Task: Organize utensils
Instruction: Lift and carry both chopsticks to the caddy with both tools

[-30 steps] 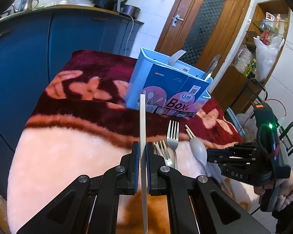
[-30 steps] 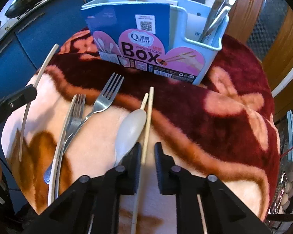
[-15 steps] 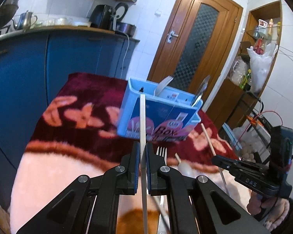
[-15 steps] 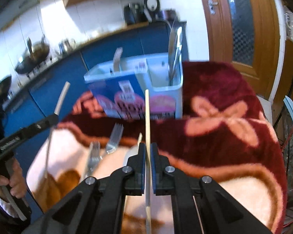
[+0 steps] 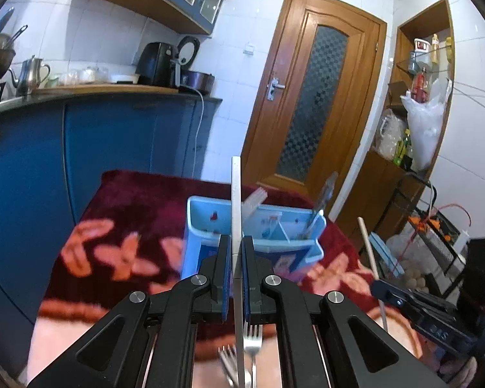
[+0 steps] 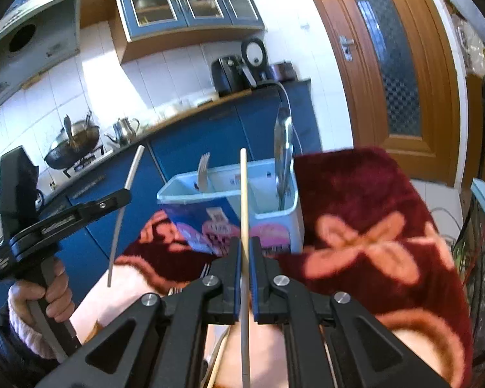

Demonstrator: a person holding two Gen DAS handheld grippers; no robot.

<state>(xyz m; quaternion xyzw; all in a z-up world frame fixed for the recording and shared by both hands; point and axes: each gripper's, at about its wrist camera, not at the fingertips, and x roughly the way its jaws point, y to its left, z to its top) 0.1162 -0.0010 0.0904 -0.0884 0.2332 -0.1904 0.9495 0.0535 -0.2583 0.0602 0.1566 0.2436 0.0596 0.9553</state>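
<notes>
The left gripper (image 5: 237,252) was clamped on a pale grey chopstick (image 5: 236,200) and the right gripper (image 6: 245,252) on a wooden chopstick (image 6: 244,200) — both sticks raised above the blanket (image 6: 365,200). The blue utensil box (image 5: 210,226) stood just ahead on the blanket — two forks (image 5: 242,352) lay below the left gripper.

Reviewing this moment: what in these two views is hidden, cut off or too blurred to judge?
- Left wrist view: the steel forks on the pink blanket are mostly hidden behind the left claw.
- Both views: the print on the light blue plastic utensil box is motion-blurred and unreadable.
- Right wrist view: the wooden chopstick runs off the bottom edge.
</notes>
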